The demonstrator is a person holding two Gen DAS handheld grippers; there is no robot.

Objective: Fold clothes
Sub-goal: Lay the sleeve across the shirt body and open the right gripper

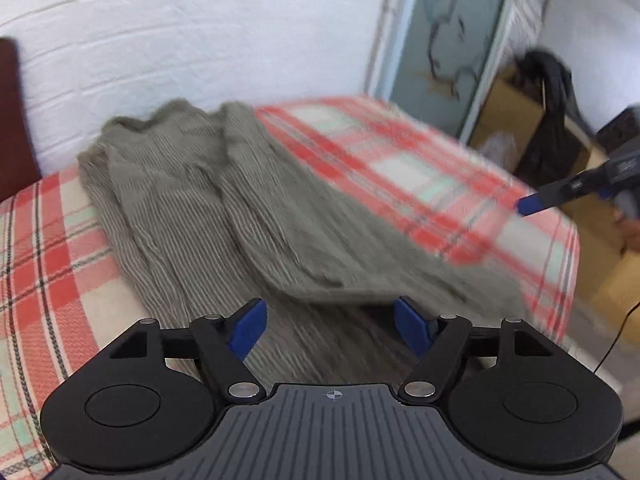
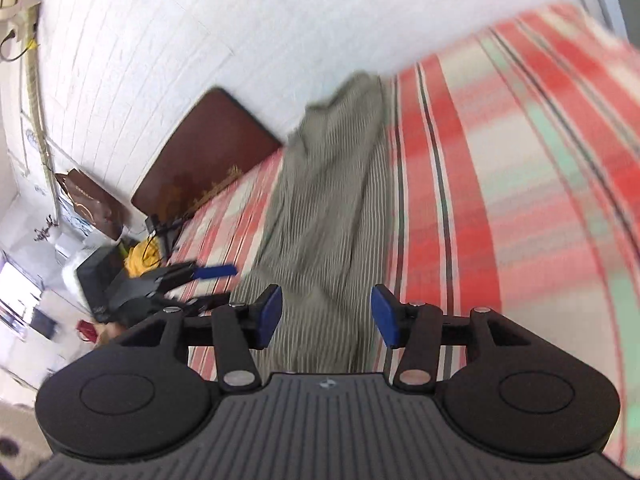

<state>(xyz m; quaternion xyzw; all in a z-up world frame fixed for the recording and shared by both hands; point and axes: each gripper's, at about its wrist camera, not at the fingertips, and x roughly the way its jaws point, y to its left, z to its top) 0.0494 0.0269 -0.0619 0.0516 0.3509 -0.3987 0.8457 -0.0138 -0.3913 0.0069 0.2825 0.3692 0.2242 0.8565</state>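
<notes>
- Spreading across both views, well ahead of and beneath the grippers: plaid bedcover point(image 1: 420, 168) in red, cream and pale green checks, blurred on the side away from the wall.
- Rising behind the bedcover, far ahead of the left gripper: white brick wall point(image 1: 180, 40).
- Lying lengthwise on the bedcover, straight ahead of both grippers: grey-green striped garment point(image 1: 192, 200), rumpled, one half doubled over the other along its length, far end bunched close to the wall.
- Seen from the right wrist: same garment point(image 2: 328, 200) as a narrow strip running from just under the fingertips toward the wall.
- Standing up-left of the right gripper, at the end of the bed by the wall: dark brown headboard point(image 2: 208, 152).
- Up-right of the left gripper, beyond the bed's far edge: pale blue door point(image 1: 444, 32) with cardboard boxes point(image 1: 508, 116) beside it, a black bag point(image 1: 556, 120) draped over them.
- Left gripper point(image 1: 330, 326): released, blue pads point(image 1: 250, 330) spread wide, nothing pinched, garment's near edge below and between them; contact with the cloth not clear.
- Right gripper point(image 2: 326, 314): released too, pads point(image 2: 270, 314) apart at a middling width, striped cloth under the gap, not pinched.
- Left gripper point(image 2: 188, 280) from the right wrist: low left, beside the garment's long edge.
- Right gripper point(image 1: 560, 192) from the left wrist: far right, blurred, one blue fingertip over the bedcover, apart from the garment.
- Behind that gripper, at the frame's edge: part of a hand point(image 1: 628, 228), barely visible.
</notes>
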